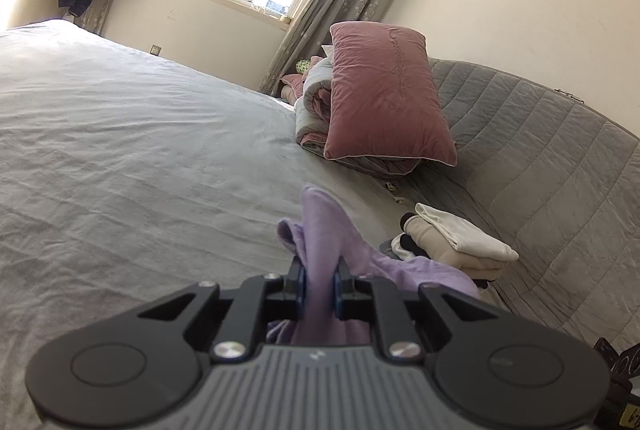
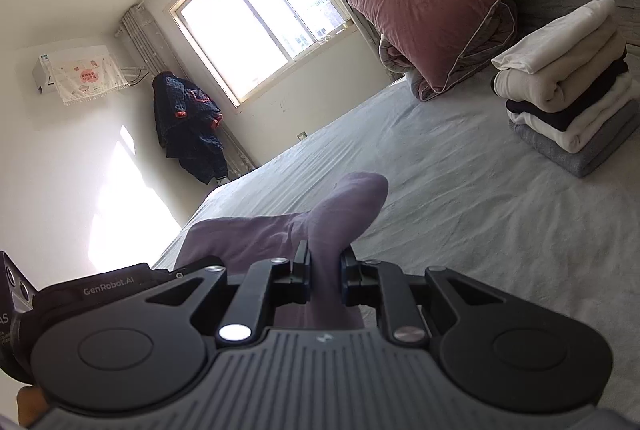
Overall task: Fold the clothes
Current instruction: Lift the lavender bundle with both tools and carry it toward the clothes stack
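At lower centre of both wrist views, a lilac garment pinched at two places: left tongs clenched on one bunched part, right tongs clenched on another, cloth lifted clear of the grey bed. Held apart this way, probably to spread or hang it straight for a fold; which fold, not settled here. At right of the frame, a stack of folded clothes, close by the garment in the left view. Wide bare sheet to the left and ahead for laying flat; bed edge at left in the right view; pink pillow upper right, well clear
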### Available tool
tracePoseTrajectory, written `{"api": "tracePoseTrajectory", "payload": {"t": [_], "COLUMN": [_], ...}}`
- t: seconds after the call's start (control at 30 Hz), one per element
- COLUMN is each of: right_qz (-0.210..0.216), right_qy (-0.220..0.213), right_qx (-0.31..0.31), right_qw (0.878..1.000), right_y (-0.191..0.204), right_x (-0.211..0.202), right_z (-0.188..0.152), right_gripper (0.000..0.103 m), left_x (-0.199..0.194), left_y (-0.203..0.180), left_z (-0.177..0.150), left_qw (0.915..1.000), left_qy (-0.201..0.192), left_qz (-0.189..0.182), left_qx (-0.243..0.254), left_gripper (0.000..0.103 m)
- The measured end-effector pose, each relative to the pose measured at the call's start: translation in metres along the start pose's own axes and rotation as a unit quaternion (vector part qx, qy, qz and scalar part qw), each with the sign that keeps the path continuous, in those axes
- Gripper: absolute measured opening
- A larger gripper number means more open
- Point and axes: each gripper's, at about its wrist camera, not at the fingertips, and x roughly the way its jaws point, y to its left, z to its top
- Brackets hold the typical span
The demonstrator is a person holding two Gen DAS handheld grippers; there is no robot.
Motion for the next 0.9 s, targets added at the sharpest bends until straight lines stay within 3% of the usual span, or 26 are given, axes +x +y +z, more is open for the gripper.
{"api": "tracePoseTrajectory", "payload": {"t": [0.47, 0.9], "right_qz": [-0.047, -0.085], "right_qy": [-0.043, -0.073], "right_qx": [0.022, 0.001], "right_qw": [0.998, 0.994], "right_y": [-0.072, -0.12], "right_x": [-0.026, -0.022], "right_z": [0.043, 0.097], "right_gripper": [0.017, 0.017], "left_x": [0.053, 0.105], "left_y": [-0.095, -0.164], "left_z": [-0.017, -0.007], "left_qw": [0.9982, 0.9956], "left_qy": [0.014, -0.003], "left_qz": [-0.035, -0.062], "left_qx": [0.046, 0.07], "left_gripper": [0.013, 0.013]}}
